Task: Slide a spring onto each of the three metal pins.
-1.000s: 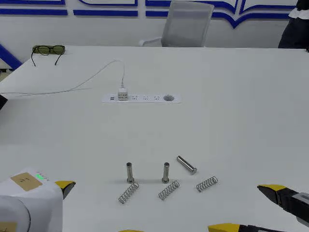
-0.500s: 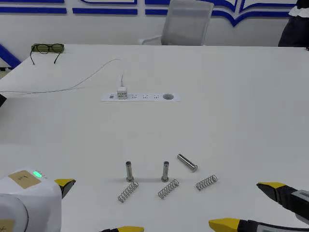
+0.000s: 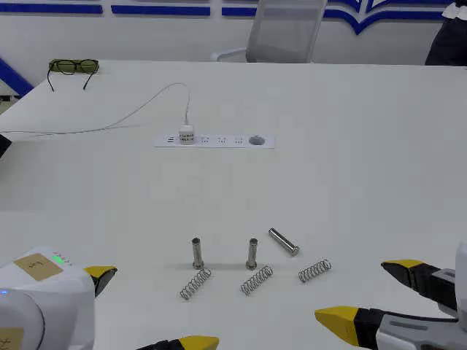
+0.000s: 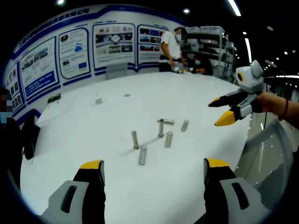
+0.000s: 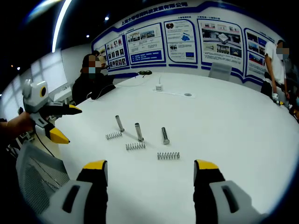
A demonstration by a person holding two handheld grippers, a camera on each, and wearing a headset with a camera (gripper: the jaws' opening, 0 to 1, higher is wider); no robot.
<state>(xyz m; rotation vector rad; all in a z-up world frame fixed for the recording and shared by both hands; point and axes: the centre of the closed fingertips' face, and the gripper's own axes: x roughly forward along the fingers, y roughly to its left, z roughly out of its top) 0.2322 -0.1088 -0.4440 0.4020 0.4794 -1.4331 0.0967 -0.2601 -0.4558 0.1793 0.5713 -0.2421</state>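
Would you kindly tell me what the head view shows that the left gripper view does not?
The head view adds the white cable trailing from the power strip. The left gripper view adds wall posters and a standing person in a white shirt. Both show the three pins, two upright and one lying, with three loose springs on the table.

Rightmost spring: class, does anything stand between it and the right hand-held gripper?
Nothing visible does. Bare table separates the open right hand-held gripper from the rightmost spring; the lying metal pin sits beyond that spring.
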